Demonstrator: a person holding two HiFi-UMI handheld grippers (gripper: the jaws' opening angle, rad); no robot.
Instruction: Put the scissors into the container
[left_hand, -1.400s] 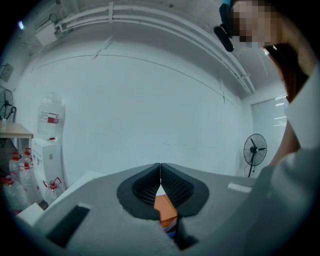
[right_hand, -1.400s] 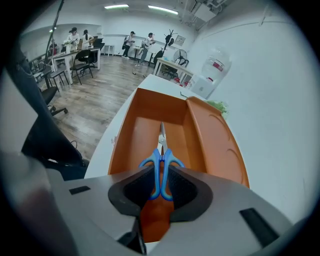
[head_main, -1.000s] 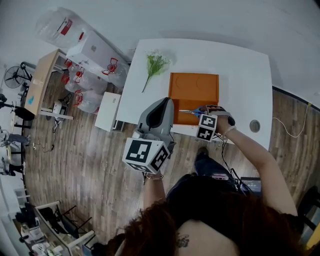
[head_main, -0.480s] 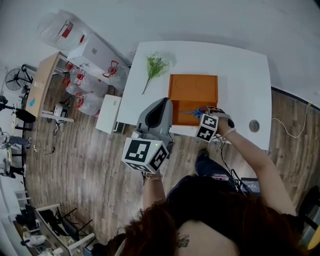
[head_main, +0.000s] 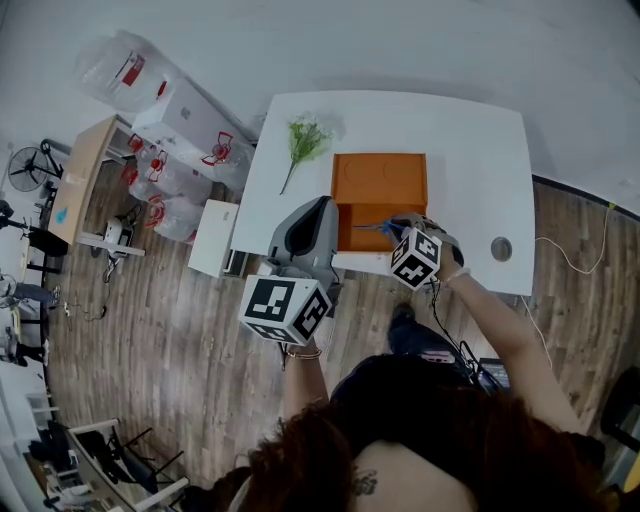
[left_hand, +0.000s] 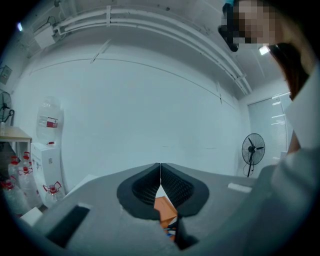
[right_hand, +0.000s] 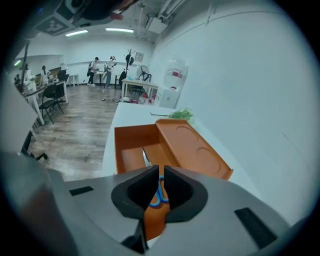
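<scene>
Blue-handled scissors (right_hand: 159, 196) are pinched in the right tool (right_hand: 161, 174): its jaws press on the handle loops with only a sliver of gap, and the blade pokes forward over the open orange container (right_hand: 120, 146). Whether the tip touches the floor of the box, I can't tell. From the head view, the right tool (head_main: 396, 232) sits just right of centre with the scissors (head_main: 377, 228) over the near, lower half of the container (head_main: 345, 238). Its lid (head_main: 379, 178) lies flat above that, two round dimples showing.

Over to the left tool (left_hand: 160, 171): jaws shut tight together, nothing between them, a slice of orange just visible beneath. In the head view the left tool (head_main: 322, 208) hangs just beside the container's left edge.

Further out, a green sprig (head_main: 303, 140) lies on the white desk (head_main: 470, 150), upper left of the container and apart from it.
</scene>
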